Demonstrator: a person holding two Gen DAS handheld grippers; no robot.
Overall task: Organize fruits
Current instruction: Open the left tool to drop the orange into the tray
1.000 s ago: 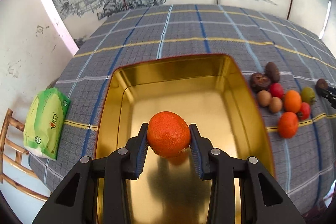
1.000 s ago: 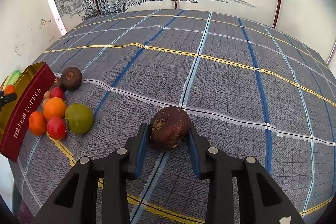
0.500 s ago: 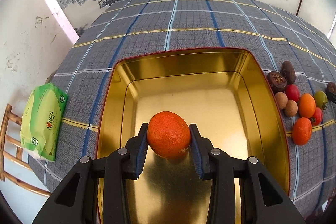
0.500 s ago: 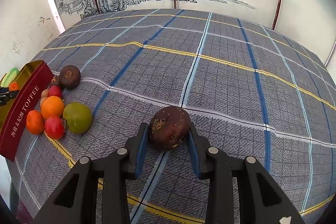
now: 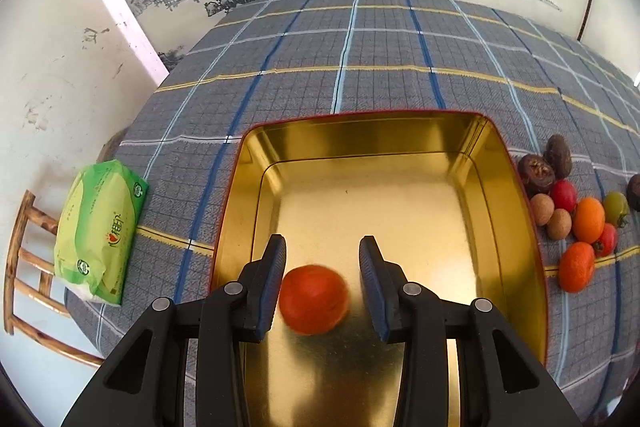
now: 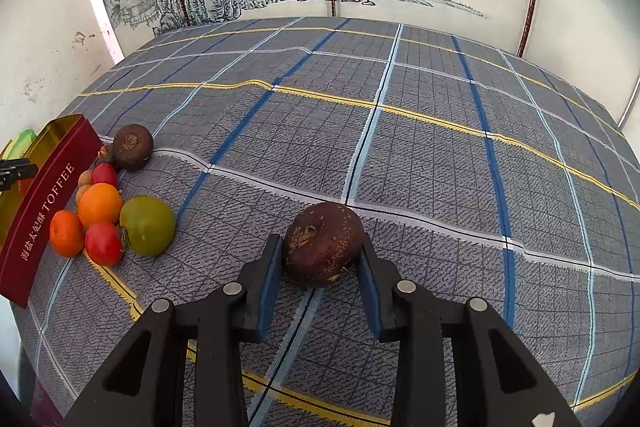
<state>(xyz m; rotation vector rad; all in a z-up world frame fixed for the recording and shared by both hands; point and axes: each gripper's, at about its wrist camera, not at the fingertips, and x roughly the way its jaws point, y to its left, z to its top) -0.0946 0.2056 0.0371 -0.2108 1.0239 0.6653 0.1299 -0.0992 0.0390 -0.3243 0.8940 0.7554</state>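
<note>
Over the gold tin [image 5: 256, 187], the left gripper [image 5: 322, 267] was opening; the blurred tangerine [image 5: 314, 299] dropped free between its jaws and might roll or dent the tin. The right gripper [image 6: 318, 269] clamped one brown fruit [image 6: 324, 243]. At its 9 o'clock lay a pile [image 6: 100, 205]: two more tangerines, two red tomatoes, one green.

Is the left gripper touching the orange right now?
Apart. The left wrist view shows the left gripper opening, the blurred orange loose between its pads with gold tin visible beside it.
</note>
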